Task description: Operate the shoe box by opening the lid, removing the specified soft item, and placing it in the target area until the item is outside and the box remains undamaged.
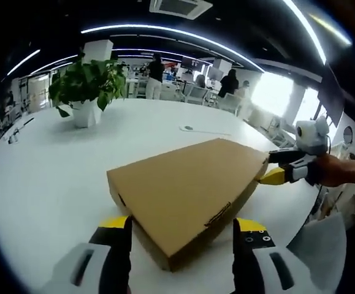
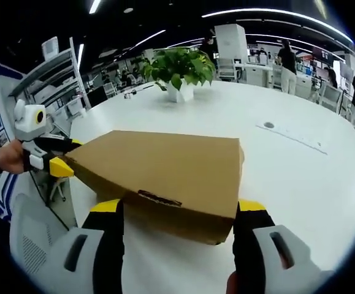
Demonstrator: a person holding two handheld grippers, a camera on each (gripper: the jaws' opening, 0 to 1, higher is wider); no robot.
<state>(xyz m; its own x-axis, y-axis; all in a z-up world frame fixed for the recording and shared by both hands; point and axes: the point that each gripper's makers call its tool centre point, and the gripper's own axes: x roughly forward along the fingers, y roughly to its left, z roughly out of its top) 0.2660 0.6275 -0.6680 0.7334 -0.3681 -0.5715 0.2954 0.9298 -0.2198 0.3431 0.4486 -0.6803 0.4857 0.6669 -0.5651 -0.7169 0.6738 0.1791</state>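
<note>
Fingers of both grippers, left gripper (image 1: pixel 181 236) and right gripper (image 2: pixel 177 229), stand apart, straddling opposite ends of the closed shoe box (image 1: pixel 186 187) mid-frame; lift the lid evenly, gently.

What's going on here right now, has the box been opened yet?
Not yet. A person holds a gripper in each hand at opposite ends of a closed cardboard box on a white table. The left gripper has its jaws spread wide at one end of the box. The right gripper is likewise open at the other end. The lid looks shut and nothing has come out. A potted plant stands further back.
</note>
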